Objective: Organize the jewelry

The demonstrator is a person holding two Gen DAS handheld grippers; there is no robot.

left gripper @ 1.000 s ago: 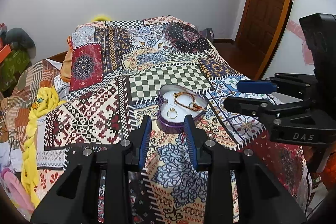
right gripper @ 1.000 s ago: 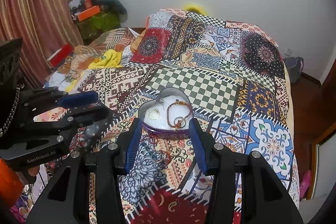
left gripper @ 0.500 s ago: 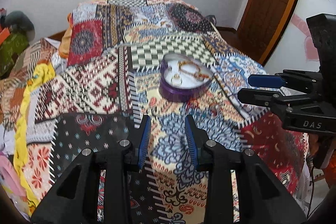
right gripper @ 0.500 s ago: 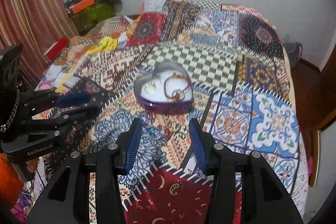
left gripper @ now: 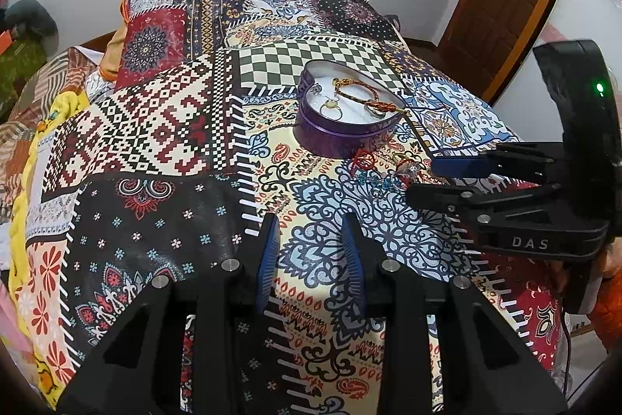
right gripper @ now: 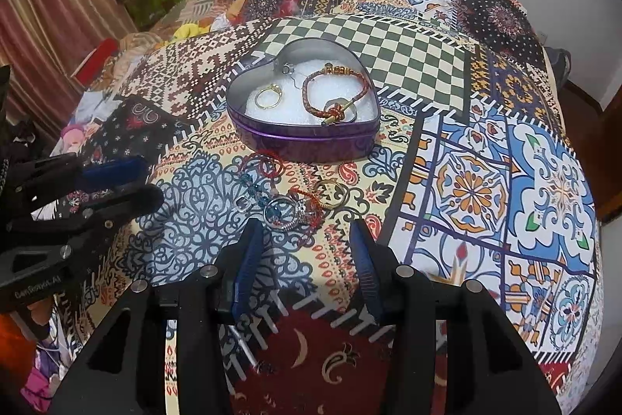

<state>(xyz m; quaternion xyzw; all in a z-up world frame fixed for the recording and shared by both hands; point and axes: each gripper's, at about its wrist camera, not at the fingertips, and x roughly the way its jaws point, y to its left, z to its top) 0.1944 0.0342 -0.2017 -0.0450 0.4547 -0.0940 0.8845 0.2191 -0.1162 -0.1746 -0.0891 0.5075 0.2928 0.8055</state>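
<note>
One heart-shaped purple tin (right gripper: 307,111) on patchwork bedspread (right gripper: 486,181): gold ring (right gripper: 267,97), braided bracelet (right gripper: 335,92) inside. Loose jewelry (right gripper: 295,199) just before tin. Left gripper (left gripper: 311,247), right gripper (right gripper: 307,251): jaws partly open, empty.

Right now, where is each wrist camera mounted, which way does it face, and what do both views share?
Left wrist: on the left gripper, angled down at the patchwork bedspread; own open blue-padded fingers below, right gripper at right.
Right wrist: on the right gripper, angled down; own open fingers below, left gripper at left.
Shared: purple heart-shaped tin, loose jewelry pile, bedspread.
</note>
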